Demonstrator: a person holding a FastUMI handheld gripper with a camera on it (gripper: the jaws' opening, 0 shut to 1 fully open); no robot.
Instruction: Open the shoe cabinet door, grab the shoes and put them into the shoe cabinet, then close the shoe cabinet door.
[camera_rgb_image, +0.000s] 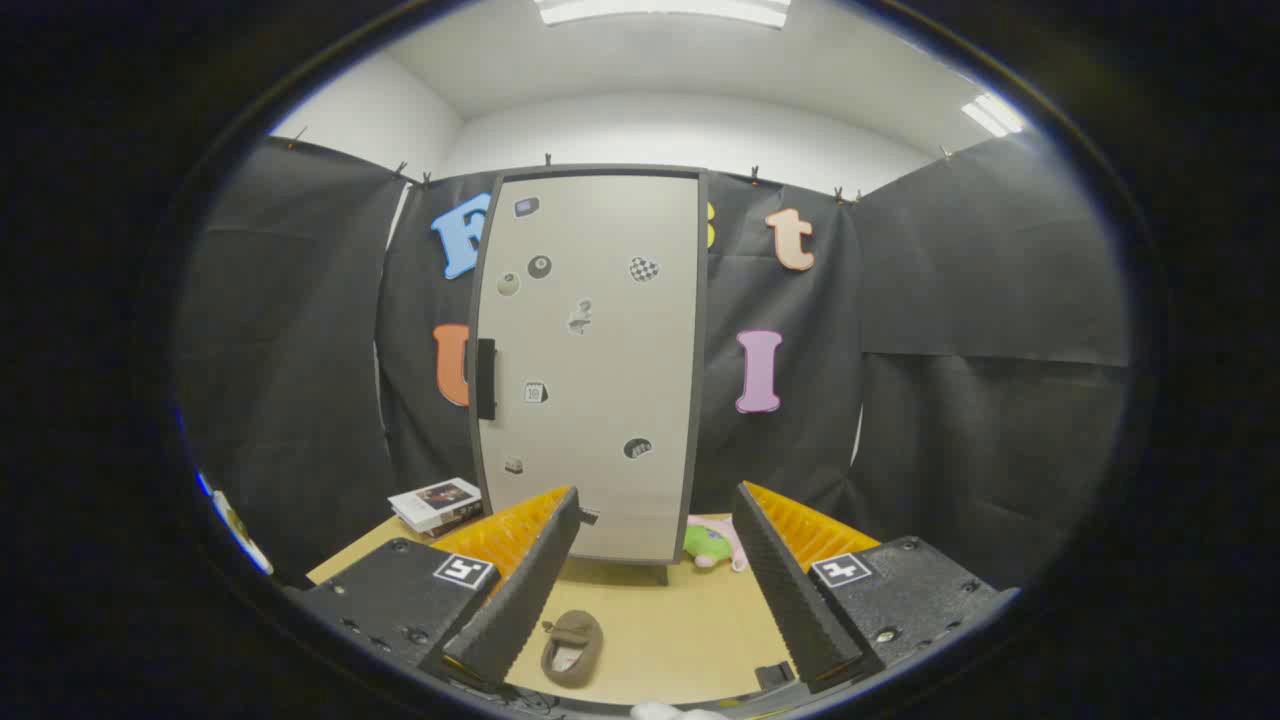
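Observation:
A tall pale shoe cabinet (590, 360) stands at the back of the wooden table (690, 630), its door shut. A black handle (486, 378) sits on the door's left edge, and small stickers dot the door. A brown slipper (572, 647) lies on the table between my fingers, near the left one, well in front of the cabinet. My gripper (655, 590) is open and holds nothing, raised above the table and facing the cabinet.
A stack of booklets (437, 503) lies on the table left of the cabinet. A green and pink plush toy (712, 545) rests at the cabinet's lower right corner. Black cloth walls enclose the table on three sides.

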